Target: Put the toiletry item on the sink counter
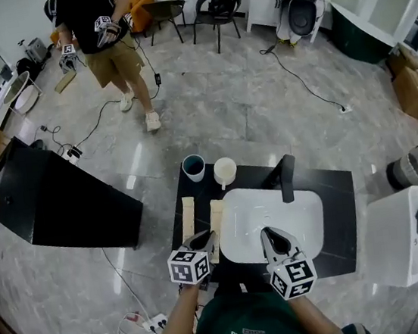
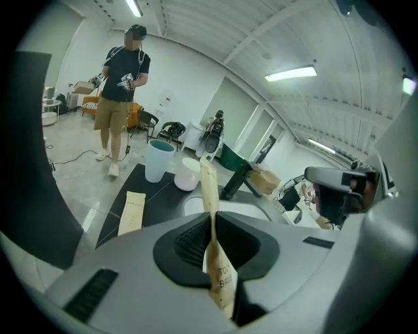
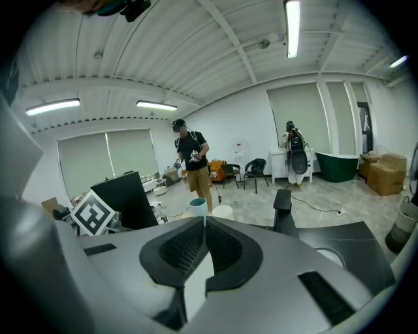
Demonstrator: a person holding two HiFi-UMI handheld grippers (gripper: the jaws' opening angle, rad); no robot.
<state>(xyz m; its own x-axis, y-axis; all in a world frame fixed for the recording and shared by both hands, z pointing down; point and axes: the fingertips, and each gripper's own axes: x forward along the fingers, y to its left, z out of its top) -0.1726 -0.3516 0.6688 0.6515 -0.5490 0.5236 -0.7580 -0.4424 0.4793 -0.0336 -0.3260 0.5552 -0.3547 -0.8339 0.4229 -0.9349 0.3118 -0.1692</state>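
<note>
My left gripper [image 1: 205, 239] [image 2: 212, 216] is shut on a beige paper toothbrush packet [image 2: 209, 196], which sticks out ahead of the jaws and hangs over the left part of the black sink counter [image 1: 333, 184]. In the head view this packet [image 1: 216, 216] lies along the left rim of the white basin [image 1: 303, 215]. A second beige packet [image 1: 189, 217] [image 2: 132, 212] lies flat on the counter further left. My right gripper [image 1: 270, 237] [image 3: 205, 219] hovers over the basin's near edge, its jaws shut with nothing between them.
A teal cup [image 1: 193, 167] [image 2: 159, 160] and a white cup [image 1: 225, 171] [image 2: 188, 174] stand at the counter's far left corner. The black faucet [image 1: 287, 177] [image 3: 282, 207] rises behind the basin. A person [image 1: 99, 32] stands far back. A black slanted box [image 1: 53, 198] is left, a white cabinet [image 1: 401, 236] right.
</note>
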